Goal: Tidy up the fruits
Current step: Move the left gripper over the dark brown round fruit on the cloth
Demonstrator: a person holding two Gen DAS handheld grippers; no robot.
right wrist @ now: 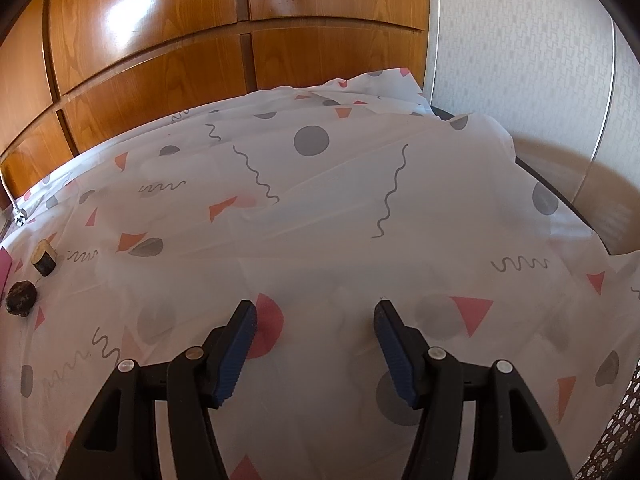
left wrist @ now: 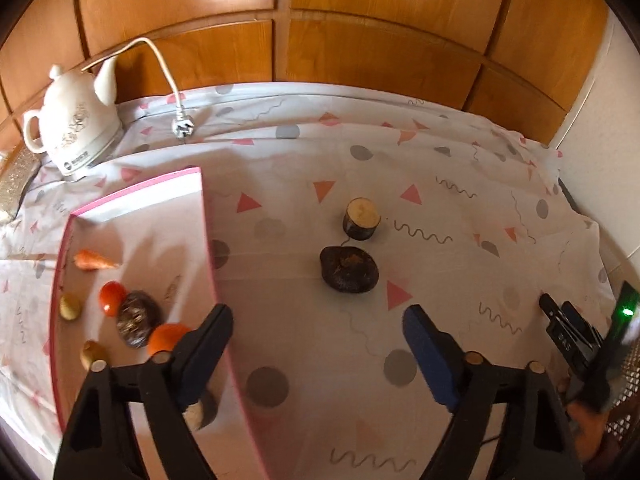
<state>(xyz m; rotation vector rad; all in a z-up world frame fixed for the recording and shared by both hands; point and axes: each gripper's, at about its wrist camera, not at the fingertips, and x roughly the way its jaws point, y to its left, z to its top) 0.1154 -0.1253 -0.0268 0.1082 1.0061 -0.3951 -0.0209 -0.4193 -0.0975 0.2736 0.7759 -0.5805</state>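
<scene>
Wood panels back a bench under a patterned cloth [left wrist: 440,152]. In the left wrist view our left gripper [left wrist: 318,334] has its fingers spread wide and empty; the dark fruit [left wrist: 349,269] lies just ahead of them, long axis crosswise, beside the pink tray [left wrist: 208,240]. Rounded, it could roll from a shallow pinch. In the right wrist view our right gripper [right wrist: 315,330] is also wide, the fruit far to its left.
</scene>
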